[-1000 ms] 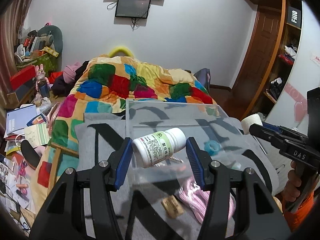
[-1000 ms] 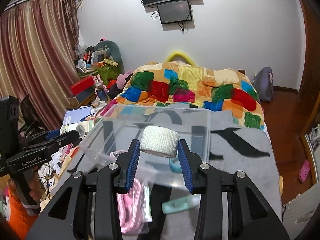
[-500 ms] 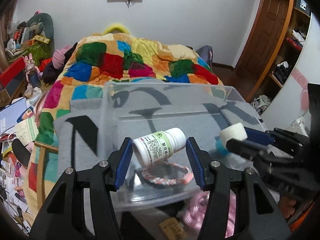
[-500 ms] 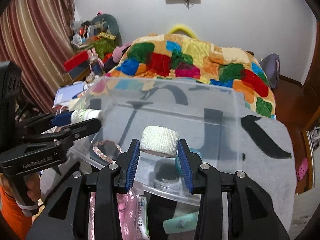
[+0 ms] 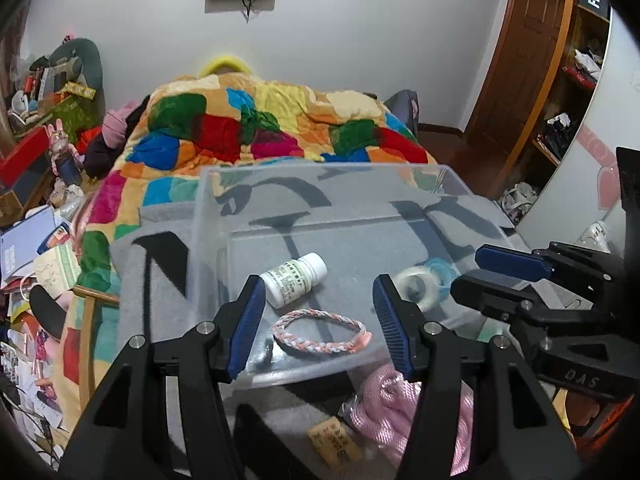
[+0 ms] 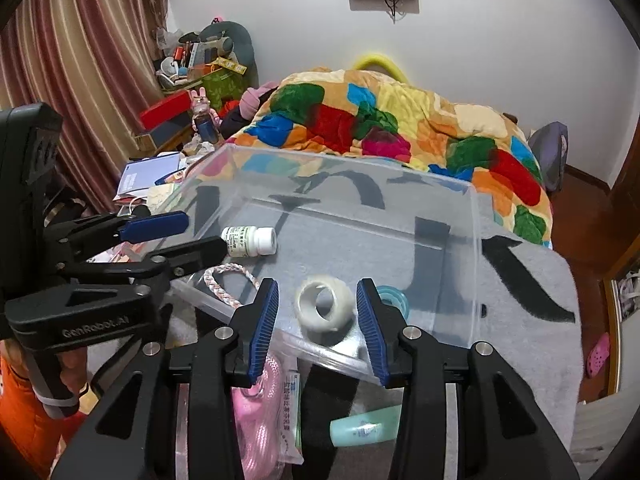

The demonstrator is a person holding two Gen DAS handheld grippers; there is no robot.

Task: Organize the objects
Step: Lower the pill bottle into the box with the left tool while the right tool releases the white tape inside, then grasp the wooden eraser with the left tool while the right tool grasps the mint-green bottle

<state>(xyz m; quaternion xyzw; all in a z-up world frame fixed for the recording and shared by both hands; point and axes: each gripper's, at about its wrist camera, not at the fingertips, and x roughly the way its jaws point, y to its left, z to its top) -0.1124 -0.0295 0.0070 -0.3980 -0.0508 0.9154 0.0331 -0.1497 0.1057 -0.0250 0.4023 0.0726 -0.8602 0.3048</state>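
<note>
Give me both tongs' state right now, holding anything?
Left tongs: open, empty; pill bottle lies in the clear bin.
Right tongs: open, empty; tape roll lies in the bin.

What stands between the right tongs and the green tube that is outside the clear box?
The right tongs, open, hover over the clear box. Its near wall and the tongs' own body lie between them and the green tube.
</note>
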